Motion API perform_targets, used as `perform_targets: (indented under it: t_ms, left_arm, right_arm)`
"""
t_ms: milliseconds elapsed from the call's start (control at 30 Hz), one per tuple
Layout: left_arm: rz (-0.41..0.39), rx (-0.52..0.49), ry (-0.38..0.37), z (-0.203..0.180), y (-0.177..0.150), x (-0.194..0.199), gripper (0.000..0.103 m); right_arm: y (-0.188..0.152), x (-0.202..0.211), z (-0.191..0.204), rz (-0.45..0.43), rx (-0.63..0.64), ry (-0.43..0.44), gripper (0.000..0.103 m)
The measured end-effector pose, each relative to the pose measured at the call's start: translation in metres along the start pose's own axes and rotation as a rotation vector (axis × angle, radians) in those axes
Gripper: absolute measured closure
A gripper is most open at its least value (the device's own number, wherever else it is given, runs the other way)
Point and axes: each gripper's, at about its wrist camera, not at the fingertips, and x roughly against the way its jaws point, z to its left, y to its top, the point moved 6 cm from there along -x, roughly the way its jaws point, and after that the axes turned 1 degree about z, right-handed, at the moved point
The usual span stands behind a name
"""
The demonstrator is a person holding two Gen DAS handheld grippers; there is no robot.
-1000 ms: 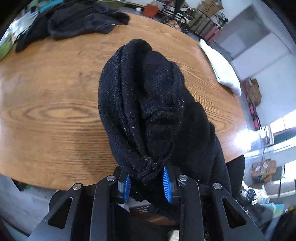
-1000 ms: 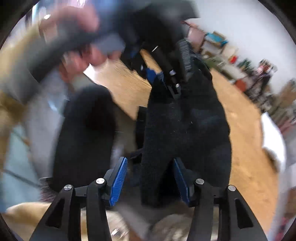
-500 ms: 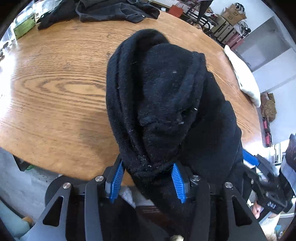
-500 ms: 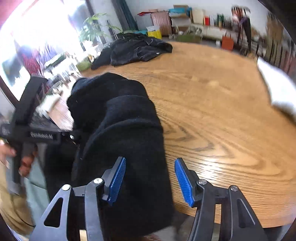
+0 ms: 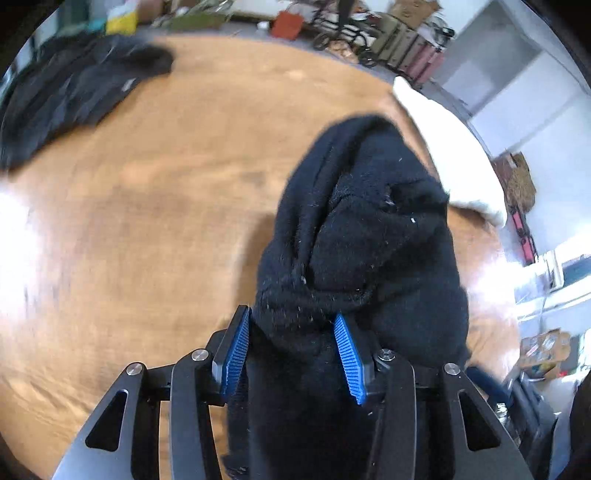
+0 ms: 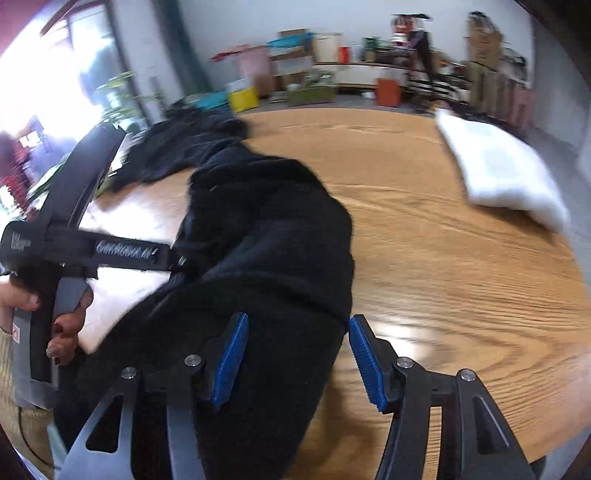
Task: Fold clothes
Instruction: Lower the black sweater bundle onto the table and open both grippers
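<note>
A round wooden table [image 6: 443, 229] with strong grain fills both views. Beyond its far edge, along a pale wall, stand cardboard boxes [image 6: 291, 62], a yellow bin [image 6: 243, 96], an orange container [image 6: 388, 91] and a leafy plant [image 6: 125, 92] beside a bright window [image 6: 55, 66]. The clutter is blurred.

Setting: a cluttered storage-like workroom, not a tidy home. Ahead of my fingers runs a large round wooden table [image 6: 443, 236]. Beyond its far edge, along a plain white wall [image 6: 258, 22], I see stacked cardboard boxes [image 6: 291, 62], a yellow bin [image 6: 243, 98], an orange bin [image 6: 388, 92] and a low shelf with mixed items. Far left of my right fingers, a potted plant [image 6: 122, 96] by a bright window [image 6: 44, 74].
</note>
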Motion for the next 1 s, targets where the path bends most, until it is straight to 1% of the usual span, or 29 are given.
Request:
perform_targets:
  t_ms: [33, 100, 133, 167, 200, 233, 267, 300, 333, 433, 500, 600, 667, 733, 767, 800, 867, 900, 967, 1000]
  left_arm:
    - [-0.013, -0.008, 0.007, -0.005, 0.006, 0.006, 0.056]
    - [-0.074, -0.022, 0.037, -0.008, 0.003, 0.034, 0.055]
    - [-0.126, -0.056, 0.08, -0.01, -0.008, 0.056, 0.054]
    - [-0.159, -0.087, 0.105, -0.009, -0.018, 0.071, 0.049]
    - [-0.183, -0.106, 0.147, 0.0, -0.031, 0.087, 0.04]
    - [-0.207, -0.125, 0.189, 0.008, -0.045, 0.103, 0.037]
    - [-0.204, -0.117, 0.212, 0.021, -0.064, 0.114, 0.036]
    - [-0.183, -0.104, 0.224, 0.023, -0.073, 0.116, 0.036]
    - [-0.164, -0.075, 0.213, 0.027, -0.082, 0.117, 0.036]
    - [-0.179, 0.005, 0.174, 0.042, -0.09, 0.122, 0.036]
    - [-0.19, 0.058, 0.148, 0.052, -0.096, 0.125, 0.036]
    - [-0.228, 0.086, 0.125, 0.057, -0.104, 0.136, 0.036]
    - [-0.251, 0.093, 0.119, 0.055, -0.11, 0.138, 0.036]
    - [-0.263, 0.068, 0.117, 0.05, -0.122, 0.134, 0.036]
    - [-0.263, 0.048, 0.114, 0.046, -0.129, 0.131, 0.036]
    - [-0.244, 0.02, 0.095, 0.039, -0.135, 0.126, 0.036]
    - [-0.206, -0.036, 0.058, 0.024, -0.147, 0.116, 0.036]
    - [-0.175, -0.038, 0.049, 0.019, -0.151, 0.107, 0.036]
    - [-0.109, -0.016, 0.06, 0.013, -0.156, 0.086, 0.036]
    - [-0.083, -0.008, 0.064, 0.011, -0.158, 0.076, 0.036]
  right_arm:
    - [0.0, 0.0, -0.001, 0.005, 0.002, 0.006, 0.042]
    - [0.001, 0.001, 0.001, 0.01, 0.015, 0.022, 0.043]
    - [0.0, 0.002, 0.002, 0.009, 0.023, 0.039, 0.048]
    - [-0.002, 0.006, 0.001, 0.005, 0.019, 0.064, 0.049]
    - [-0.004, 0.011, 0.0, 0.001, 0.01, 0.093, 0.051]
    - [-0.007, 0.013, -0.001, 0.003, 0.009, 0.122, 0.056]
    - [-0.01, 0.014, -0.002, 0.007, 0.011, 0.153, 0.057]
    - [-0.016, 0.017, -0.002, 0.02, 0.02, 0.171, 0.061]
    - [-0.021, 0.018, 0.0, 0.033, 0.023, 0.183, 0.065]
    - [-0.034, 0.019, 0.011, 0.068, 0.03, 0.204, 0.067]
    - [-0.041, 0.015, 0.026, 0.094, 0.049, 0.216, 0.067]
    - [-0.05, 0.009, 0.057, 0.126, 0.102, 0.26, 0.067]
    - [-0.056, 0.008, 0.079, 0.131, 0.138, 0.315, 0.063]
    - [-0.055, 0.008, 0.091, 0.129, 0.167, 0.342, 0.061]
    - [-0.051, 0.01, 0.089, 0.129, 0.156, 0.357, 0.062]
    - [-0.047, 0.013, 0.084, 0.13, 0.135, 0.375, 0.064]
    - [-0.032, 0.03, 0.059, 0.085, 0.07, 0.385, 0.063]
    - [-0.024, 0.04, 0.043, 0.05, 0.045, 0.36, 0.061]
    - [-0.006, 0.055, 0.003, -0.011, 0.019, 0.246, 0.053]
    - [0.002, 0.059, -0.014, -0.026, 0.01, 0.198, 0.047]
